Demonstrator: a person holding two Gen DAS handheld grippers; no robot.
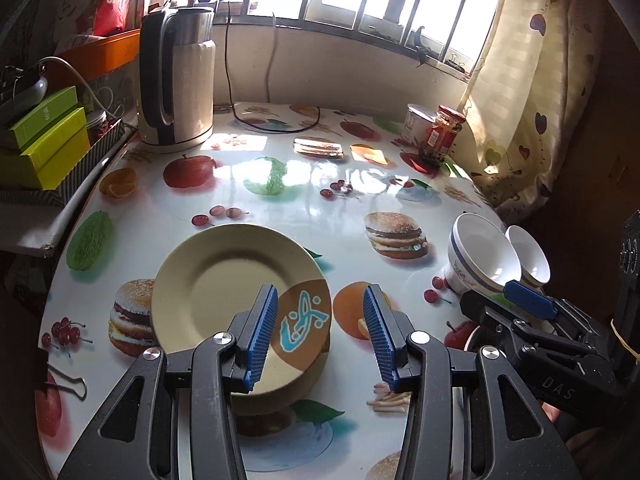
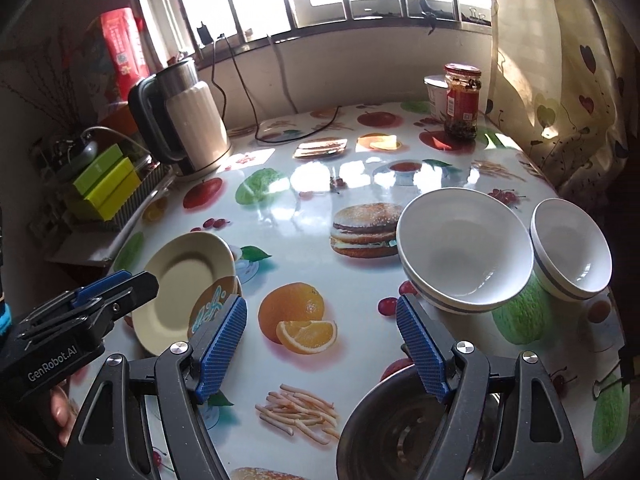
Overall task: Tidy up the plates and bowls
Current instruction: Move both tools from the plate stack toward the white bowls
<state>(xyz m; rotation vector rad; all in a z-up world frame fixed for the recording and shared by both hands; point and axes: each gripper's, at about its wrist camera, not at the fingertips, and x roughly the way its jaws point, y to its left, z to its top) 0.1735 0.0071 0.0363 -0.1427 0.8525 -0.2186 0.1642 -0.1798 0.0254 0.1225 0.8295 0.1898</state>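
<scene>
In the left wrist view the left hand-held gripper (image 1: 324,332) hangs over the desk (image 1: 304,216) with its blue pads apart and nothing between them; the gap frames the painted edge of a beige plate (image 1: 224,292) lying just below, which seems to rest on another plate — only a rim shows under it. To the right two white bowls (image 1: 480,252) stand tilted side by side near the desk's edge, touching, and the right hand-held gripper (image 1: 528,300) reaches in just in front of them. A kettle (image 1: 176,76) stands at the far left, a jar (image 1: 444,130) at the far right. In the right wrist view the right hand-held gripper (image 2: 322,344) is spread wide and empty over a printed orange. The larger bowl (image 2: 464,248) sits just beyond its right pad, the smaller bowl (image 2: 572,248) beside it. A metal basin (image 2: 400,432) lies under the right finger — and the plate (image 2: 180,288) sits at the left, behind the other gripper (image 2: 104,288).
</scene>
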